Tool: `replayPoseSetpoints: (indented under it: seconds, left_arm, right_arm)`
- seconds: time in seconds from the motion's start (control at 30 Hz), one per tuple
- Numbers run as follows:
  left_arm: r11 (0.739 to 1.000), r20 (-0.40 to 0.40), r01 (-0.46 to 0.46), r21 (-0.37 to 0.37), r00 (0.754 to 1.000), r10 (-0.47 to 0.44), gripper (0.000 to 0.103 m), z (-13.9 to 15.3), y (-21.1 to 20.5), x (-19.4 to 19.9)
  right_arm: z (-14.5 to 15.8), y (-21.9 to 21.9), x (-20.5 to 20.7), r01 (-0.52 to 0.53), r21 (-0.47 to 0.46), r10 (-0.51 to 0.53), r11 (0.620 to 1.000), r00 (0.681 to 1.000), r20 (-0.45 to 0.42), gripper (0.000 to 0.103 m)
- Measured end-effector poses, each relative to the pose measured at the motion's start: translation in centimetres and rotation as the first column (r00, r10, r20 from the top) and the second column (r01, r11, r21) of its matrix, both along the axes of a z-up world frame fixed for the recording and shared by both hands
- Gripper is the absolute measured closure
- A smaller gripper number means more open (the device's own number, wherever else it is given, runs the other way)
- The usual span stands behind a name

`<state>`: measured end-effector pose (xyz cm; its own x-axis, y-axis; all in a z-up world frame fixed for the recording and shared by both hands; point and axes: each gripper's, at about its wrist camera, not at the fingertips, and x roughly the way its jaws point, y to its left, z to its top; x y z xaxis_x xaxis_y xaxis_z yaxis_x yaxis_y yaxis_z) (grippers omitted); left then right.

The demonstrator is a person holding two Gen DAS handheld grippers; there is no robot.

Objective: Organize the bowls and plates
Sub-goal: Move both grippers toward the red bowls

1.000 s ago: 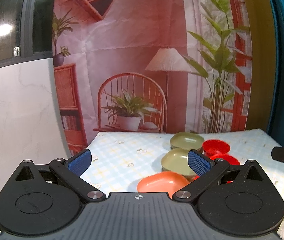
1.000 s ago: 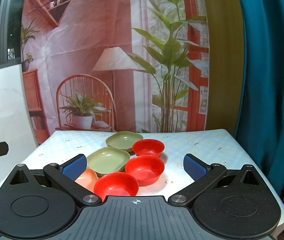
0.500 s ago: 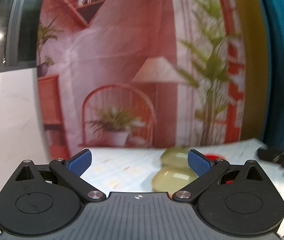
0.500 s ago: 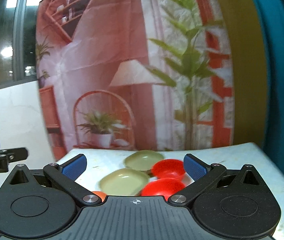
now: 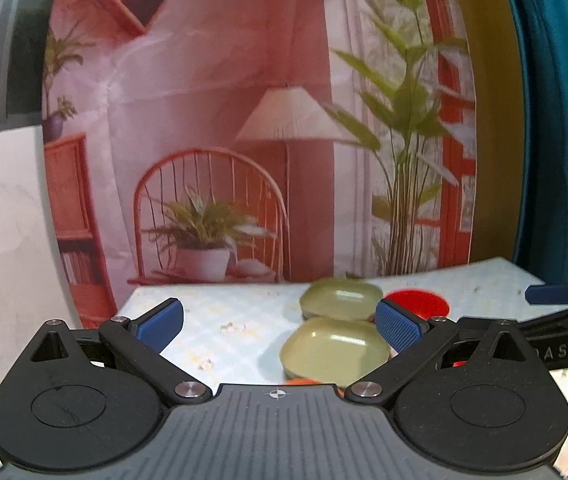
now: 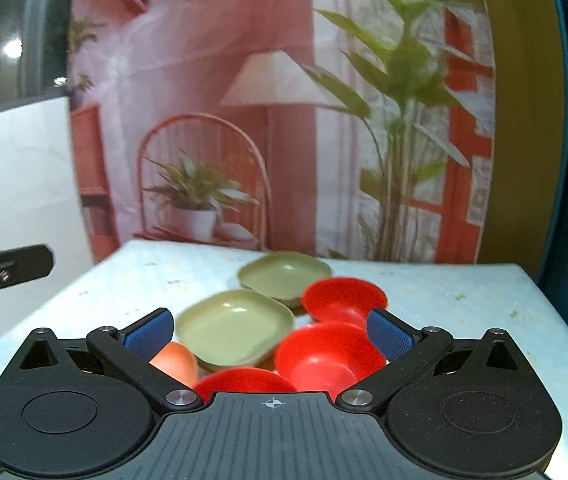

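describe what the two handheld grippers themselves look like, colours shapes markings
Both the left gripper and right gripper look alike: a matte black ribbed body with a small white crosshair mark, two round black lobes with triangular cutouts, silver pivot screws, and black linkage arms ending in blue textured pads. The right gripper's side, seen from the left wrist, carries pale lettering. No cables or sleeves show.

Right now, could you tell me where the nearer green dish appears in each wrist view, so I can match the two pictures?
Left wrist view: the nearer green dish sits lower centre-right, just left of the gripper's right blue fingertip.
Right wrist view: the same dish lies lower centre, between the two blue fingertips, left of the red bowls.
Shared landmark: the farther green dish, directly behind it in both views.
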<state>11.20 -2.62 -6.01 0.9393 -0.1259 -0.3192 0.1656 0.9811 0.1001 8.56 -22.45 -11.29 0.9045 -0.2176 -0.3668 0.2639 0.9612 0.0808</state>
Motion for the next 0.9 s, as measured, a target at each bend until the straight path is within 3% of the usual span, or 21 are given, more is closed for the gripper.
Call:
replayPoseSetpoints:
  seconds: [0.33, 0.7, 0.9]
  left_arm:
    - [0.995, -0.095, -0.005, 0.099, 0.995, 0.015, 0.000, -3.3, -1.6, 2.8]
    - [0.998, -0.187, 0.001, 0.064, 0.982, 0.011, 0.000, -5.5, -1.6, 4.5]
    - [0.994, -0.226, 0.023, 0.106, 0.974, 0.001, 0.004, -6.3, -1.7, 4.9]
  right_arm:
    - [-2.9, -1.0, 1.7, 0.050, -0.037, -0.052, 0.998, 0.997, -0.050, 0.000]
    - [-4.8, -2.0, 2.5, 0.025, -0.004, -0.026, 1.000, 0.994, -0.109, 0.000]
    - [-6.0, -2.6, 2.5, 0.033, 0.021, -0.030, 0.999, 0.991, -0.131, 0.000]
